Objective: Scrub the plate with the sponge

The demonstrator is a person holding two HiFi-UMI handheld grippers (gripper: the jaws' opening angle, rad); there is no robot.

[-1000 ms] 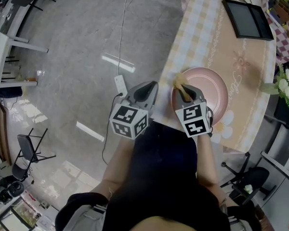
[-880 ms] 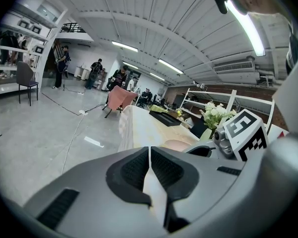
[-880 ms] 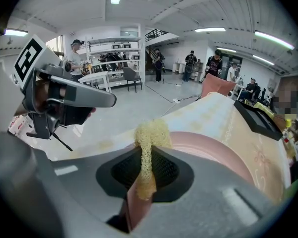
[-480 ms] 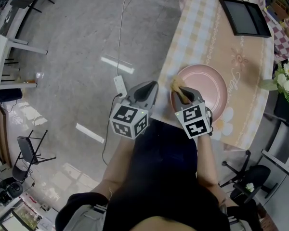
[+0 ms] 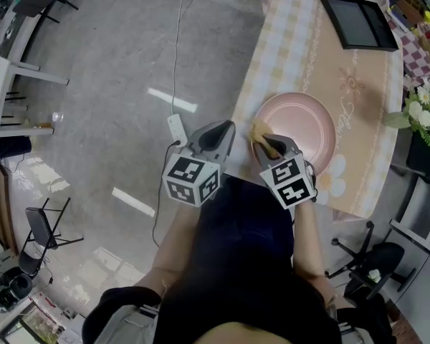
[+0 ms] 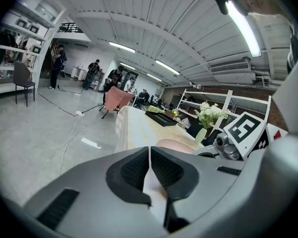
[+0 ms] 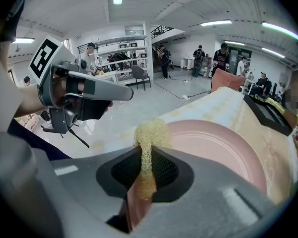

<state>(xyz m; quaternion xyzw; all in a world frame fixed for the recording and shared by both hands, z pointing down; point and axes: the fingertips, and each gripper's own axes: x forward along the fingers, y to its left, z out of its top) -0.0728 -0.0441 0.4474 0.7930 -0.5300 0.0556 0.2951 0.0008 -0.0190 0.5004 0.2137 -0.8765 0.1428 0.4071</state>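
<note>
A pink plate [image 5: 297, 130] [image 7: 216, 145] lies on the beige tablecloth near the table's near-left edge. My right gripper [image 5: 267, 142] [image 7: 148, 157] is shut on a yellow mesh sponge [image 7: 150, 135] [image 5: 259, 129], whose puffed end sits at the plate's near-left rim. My left gripper [image 5: 221, 136] [image 6: 150, 168] hangs left of the table over the floor, its jaws shut with nothing between them.
A black tablet [image 5: 357, 21] lies at the far end of the table [image 5: 365, 106]. White flowers in a vase [image 5: 421, 113] stand at the table's right edge. A white power strip and cable [image 5: 177, 126] lie on the grey floor to the left. Black chairs [image 5: 365, 267] stand at the lower right.
The sponge and right gripper have slid slightly left toward the plate's near-left rim. The left gripper has held its place.
</note>
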